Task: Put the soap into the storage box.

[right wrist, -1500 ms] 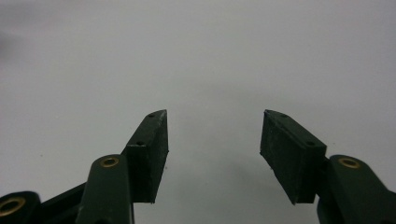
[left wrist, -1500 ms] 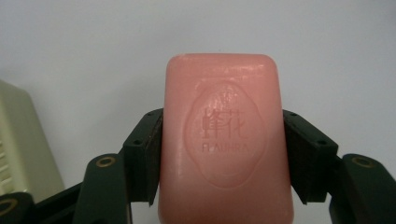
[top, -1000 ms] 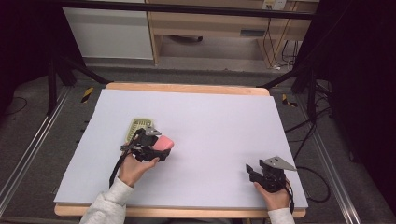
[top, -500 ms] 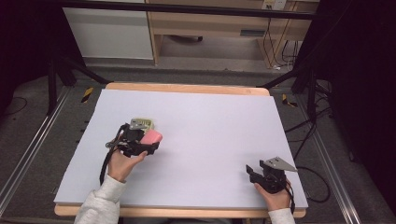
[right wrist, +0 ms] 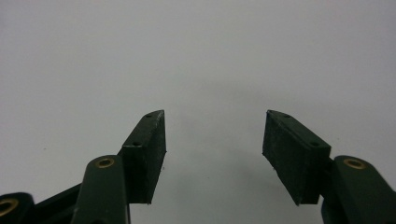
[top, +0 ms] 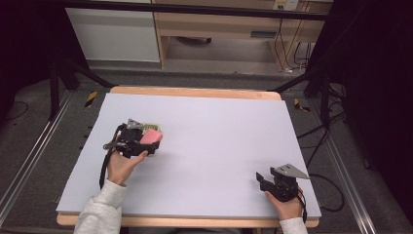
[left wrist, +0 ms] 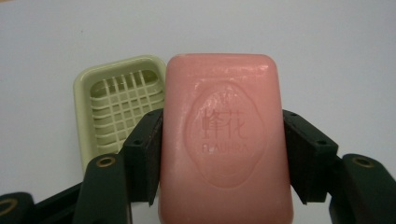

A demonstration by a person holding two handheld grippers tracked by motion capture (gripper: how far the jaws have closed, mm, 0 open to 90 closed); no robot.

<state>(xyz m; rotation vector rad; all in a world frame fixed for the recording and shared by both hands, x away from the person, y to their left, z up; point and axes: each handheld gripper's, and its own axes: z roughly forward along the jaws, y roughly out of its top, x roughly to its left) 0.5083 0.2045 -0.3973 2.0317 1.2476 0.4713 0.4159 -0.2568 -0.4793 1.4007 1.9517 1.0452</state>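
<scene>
Pinched by its long sides in the left claw (left wrist: 223, 154), the pink soap bar (left wrist: 226, 140) is held above the table (top: 219, 141), its long axis parallel to the green soap dish (left wrist: 119, 109) just beside it. The right claw (right wrist: 212, 154), spread and holding nothing, is kept well apart.

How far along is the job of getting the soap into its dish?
Done: the left claw has the pink soap bar gripped and carried beside the green soap dish. In hand: lining it up over the dish. Left: lowering and releasing. The right claw waits open, holding nothing.
</scene>
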